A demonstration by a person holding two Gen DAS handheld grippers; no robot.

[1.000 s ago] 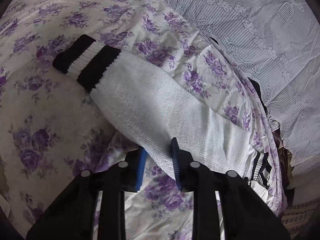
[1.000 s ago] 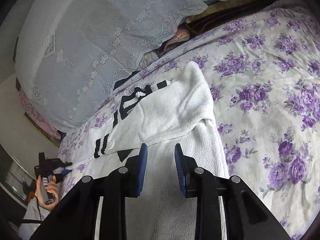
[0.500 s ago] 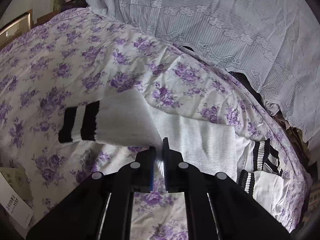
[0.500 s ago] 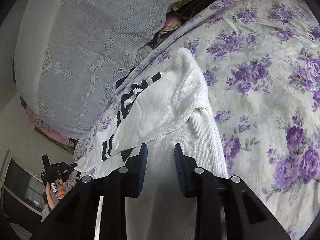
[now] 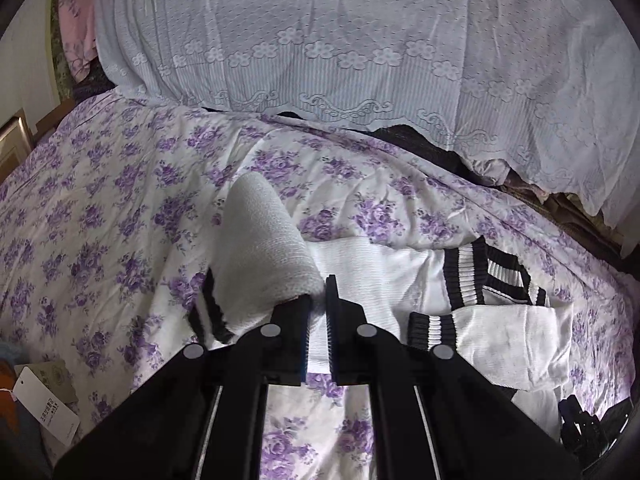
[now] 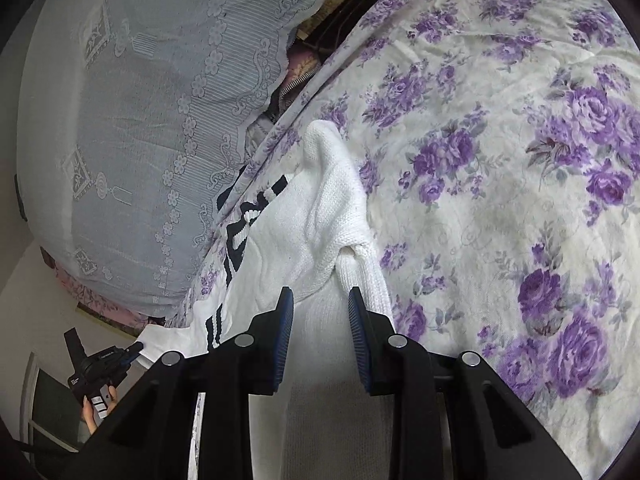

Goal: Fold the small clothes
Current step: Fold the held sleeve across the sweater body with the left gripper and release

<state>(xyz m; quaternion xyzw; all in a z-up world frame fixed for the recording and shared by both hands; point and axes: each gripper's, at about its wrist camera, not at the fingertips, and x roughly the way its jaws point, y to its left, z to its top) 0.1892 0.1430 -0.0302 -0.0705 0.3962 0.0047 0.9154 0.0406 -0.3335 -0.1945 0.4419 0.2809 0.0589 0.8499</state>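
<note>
In the left wrist view my left gripper [image 5: 317,312] is shut on a white sock [image 5: 260,248] with black cuff bands and holds it lifted, bent over itself above the floral bedspread [image 5: 120,220]. Its lower part [image 5: 380,280] lies flat on the bed. More white socks with black-striped cuffs [image 5: 492,328] lie to the right. In the right wrist view my right gripper [image 6: 320,304] is open just above the white sock [image 6: 328,216], with sock fabric between its fingers. Striped cuffs [image 6: 240,232] lie to its left.
A pale lace cover [image 5: 360,40] drapes over a pile along the bed's far side; it also shows in the right wrist view [image 6: 140,120]. A paper tag [image 5: 44,404] lies at the bed's left edge. A hand with a black device [image 6: 96,372] is at lower left.
My left gripper has shut on the sock's edge, lifted it and carried the cuff end up and over toward the rest of the sock. My right gripper stays open over the sock.
</note>
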